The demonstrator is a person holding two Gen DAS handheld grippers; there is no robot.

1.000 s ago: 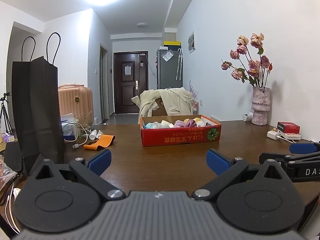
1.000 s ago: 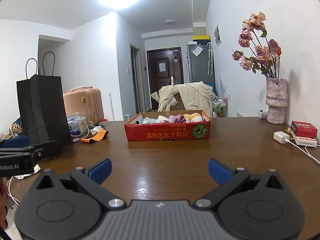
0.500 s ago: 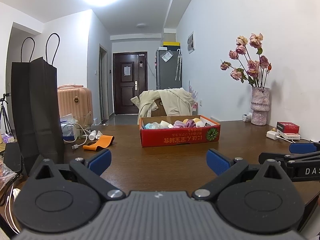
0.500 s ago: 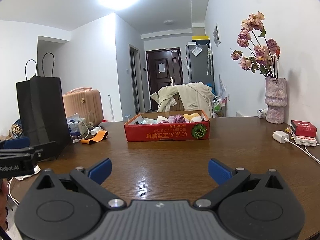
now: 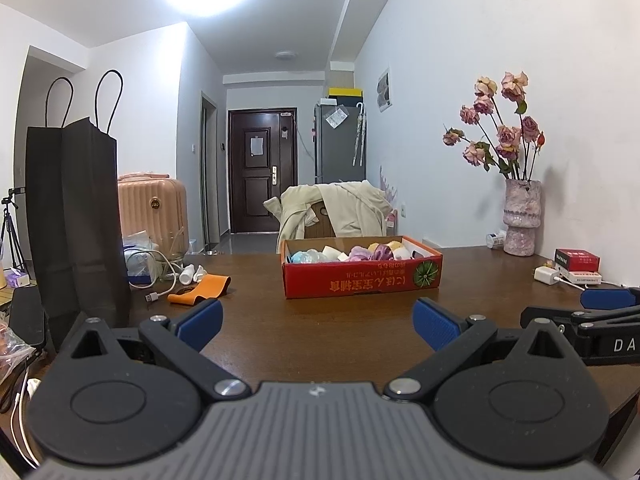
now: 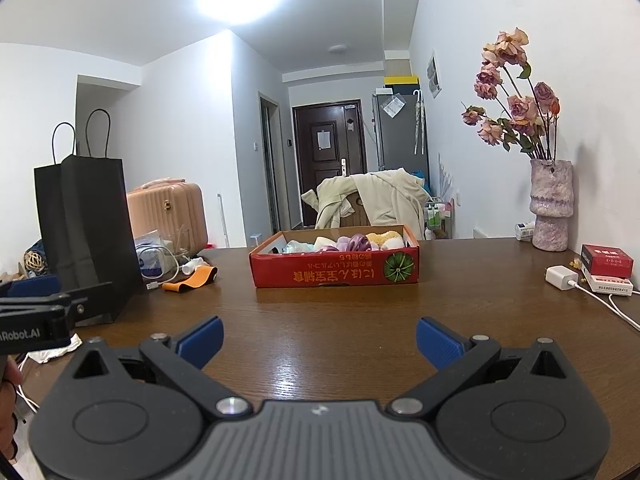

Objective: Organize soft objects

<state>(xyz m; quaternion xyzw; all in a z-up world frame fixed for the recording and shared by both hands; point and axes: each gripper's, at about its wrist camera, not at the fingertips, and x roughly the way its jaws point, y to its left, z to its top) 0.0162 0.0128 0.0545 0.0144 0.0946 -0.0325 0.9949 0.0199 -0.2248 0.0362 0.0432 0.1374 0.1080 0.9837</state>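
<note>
A red cardboard box point(image 5: 360, 278) holding several soft items, pale blue, white, purple and yellow, sits on the brown table, seen ahead in both views; it also shows in the right wrist view point(image 6: 334, 270). An orange soft band point(image 5: 200, 290) lies on the table left of the box, also in the right wrist view point(image 6: 192, 280). My left gripper point(image 5: 318, 322) is open and empty, low over the table's near side. My right gripper point(image 6: 319, 342) is open and empty, likewise well short of the box.
A tall black paper bag point(image 5: 76, 220) stands at the left with cables and small bottles point(image 5: 160, 272) beside it. A vase of dried roses point(image 6: 550, 204), a red packet point(image 6: 606, 260) and a white charger point(image 6: 562, 278) sit at the right. A chair draped with a coat point(image 5: 336, 208) stands behind the table.
Both grippers stay open and nearly still; the views shift only very slightly.
</note>
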